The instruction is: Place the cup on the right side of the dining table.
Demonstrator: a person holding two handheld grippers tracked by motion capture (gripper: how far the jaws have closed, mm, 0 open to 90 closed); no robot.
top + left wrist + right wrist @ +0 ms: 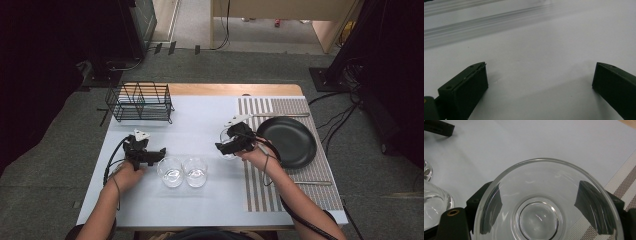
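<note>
A clear glass [226,141] [541,202] stands just left of the striped placemat [295,107], and my right gripper [223,146] [537,185] is shut on it, one black jaw pressed against each side of its wall. Two more clear glasses [171,172] [195,171] stand side by side near the middle of the white table cover [200,120]. My left gripper [159,152] [540,67] rests low on the cover just left of those two glasses, jaws wide open with nothing between them.
A black plate [287,141] lies on the placemat to the right of the held glass, with cutlery [280,115] beyond it and another piece [312,183] nearer. A black wire rack [140,102] stands at the far left corner.
</note>
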